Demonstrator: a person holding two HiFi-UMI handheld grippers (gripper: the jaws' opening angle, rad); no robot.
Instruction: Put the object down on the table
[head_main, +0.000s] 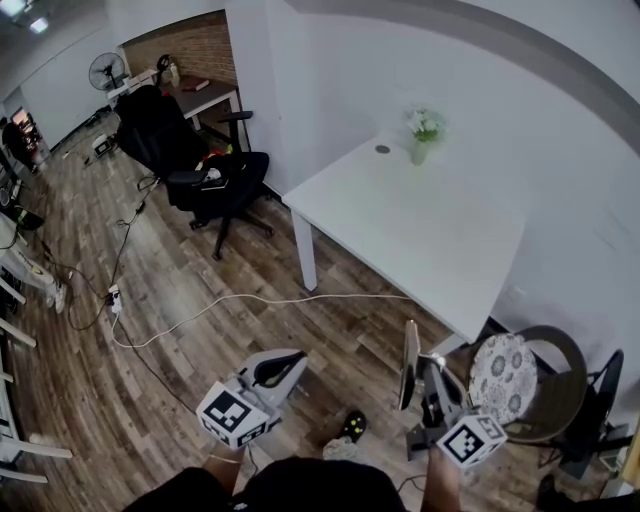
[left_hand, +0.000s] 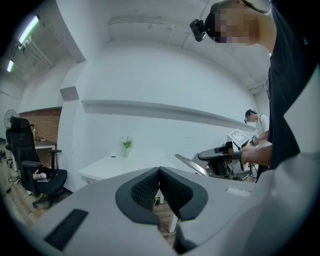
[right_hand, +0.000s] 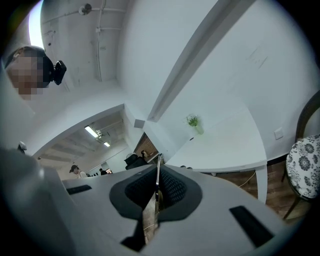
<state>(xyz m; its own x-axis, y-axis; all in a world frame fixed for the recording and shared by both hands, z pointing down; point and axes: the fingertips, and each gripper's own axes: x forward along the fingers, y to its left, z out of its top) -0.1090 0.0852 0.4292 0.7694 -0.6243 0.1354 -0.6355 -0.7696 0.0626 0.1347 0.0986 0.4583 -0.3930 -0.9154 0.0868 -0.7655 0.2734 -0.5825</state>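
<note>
My right gripper is shut on a thin flat metallic plate, held on edge in the air over the wooden floor, short of the near corner of the white table. In the right gripper view the plate stands edge-on between the dark pads. The left gripper view shows it as a slanted silver sheet. My left gripper hangs to the left over the floor, shut with nothing in it; its pads meet.
A small vase of flowers and a dark round spot are at the table's far end. A chair with a patterned cushion stands right of the right gripper. A black office chair and cables are on the left floor.
</note>
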